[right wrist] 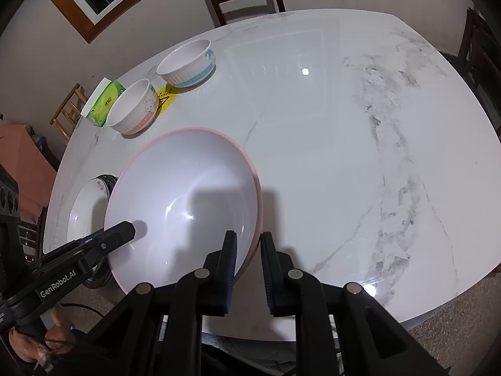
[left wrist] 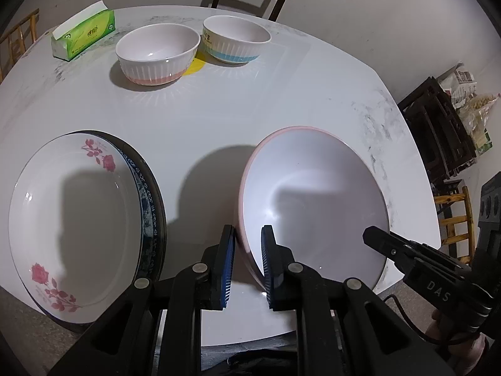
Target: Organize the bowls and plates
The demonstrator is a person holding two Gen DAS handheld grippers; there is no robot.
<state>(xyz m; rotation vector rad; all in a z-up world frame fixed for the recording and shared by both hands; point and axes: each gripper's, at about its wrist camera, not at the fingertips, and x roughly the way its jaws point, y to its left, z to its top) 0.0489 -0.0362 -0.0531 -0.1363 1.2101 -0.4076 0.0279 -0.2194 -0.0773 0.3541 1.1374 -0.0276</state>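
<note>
From the left wrist view, we see our left hand-held gripper point(left wrist: 248, 263) pinched narrow on the near-left rim of the large pink-rimmed bowl point(left wrist: 313, 200), one pad outside the wall and one inside, so the bowl sits tilted, rim raised toward us. The right hand-held gripper point(left wrist: 375, 239) comes in from the right with its tip at the bowl's near-right rim; we judge two grips are used because the bowl is wide and slick. Just left of it lies the rose plate point(left wrist: 75, 219), stacked on a blue-patterned plate point(left wrist: 150, 206), probably where like goes with like. At the far side of the table point(left wrist: 250, 100) stand a pink-banded bowl point(left wrist: 156, 56), a blue-banded bowl point(left wrist: 235, 40) and a tissue box point(left wrist: 84, 33). From the right wrist view, our right hand-held gripper point(right wrist: 248, 260) is likewise clamped narrow across the large bowl's point(right wrist: 188, 194) near-right rim, while the left hand-held gripper point(right wrist: 125, 230) reaches onto its left edge.
</note>
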